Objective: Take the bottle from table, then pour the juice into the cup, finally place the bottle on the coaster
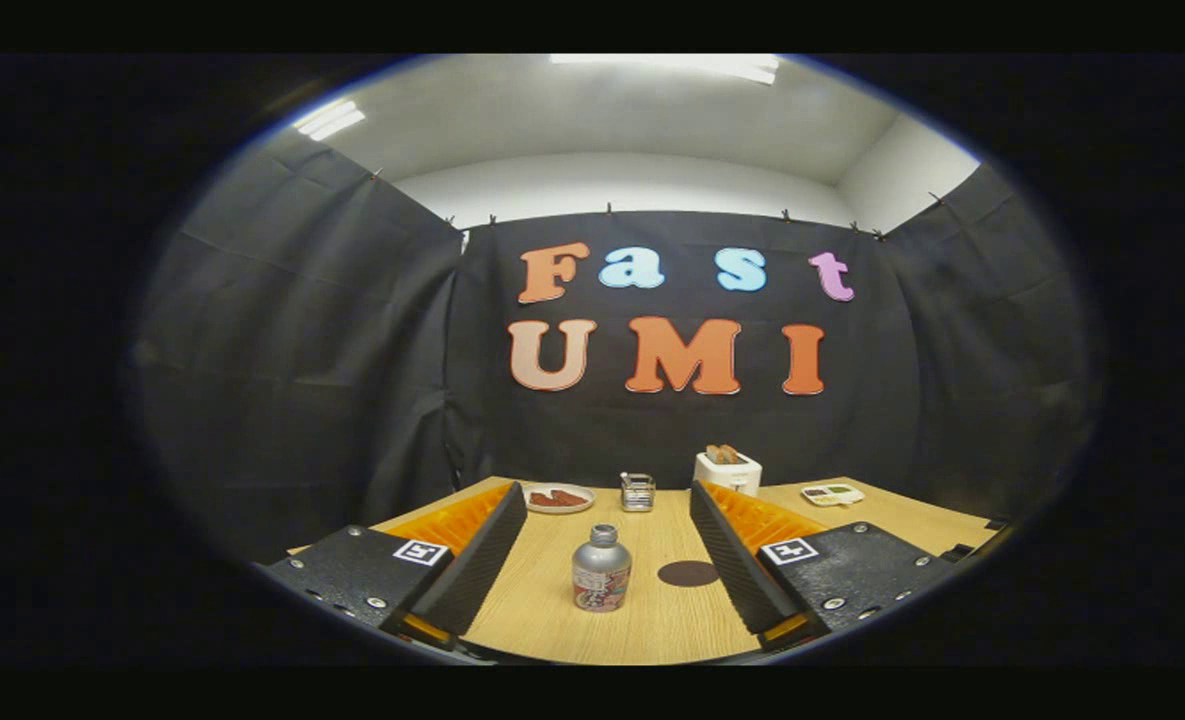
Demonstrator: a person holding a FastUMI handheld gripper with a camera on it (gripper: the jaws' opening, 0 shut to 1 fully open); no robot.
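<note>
We're at step 1 w/ the gripper (607, 560) spread wide, holding nothing; the small silver metal bottle (601, 570) stands upright between the fingers beside the dark round coaster (688, 573), so next we ease fwd & close.

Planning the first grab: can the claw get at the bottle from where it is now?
Probably yes. The claw is open, and the bottle stands upright between its fingers with bare table on both sides. The coaster lies flat beside the bottle, not blocking.
</note>
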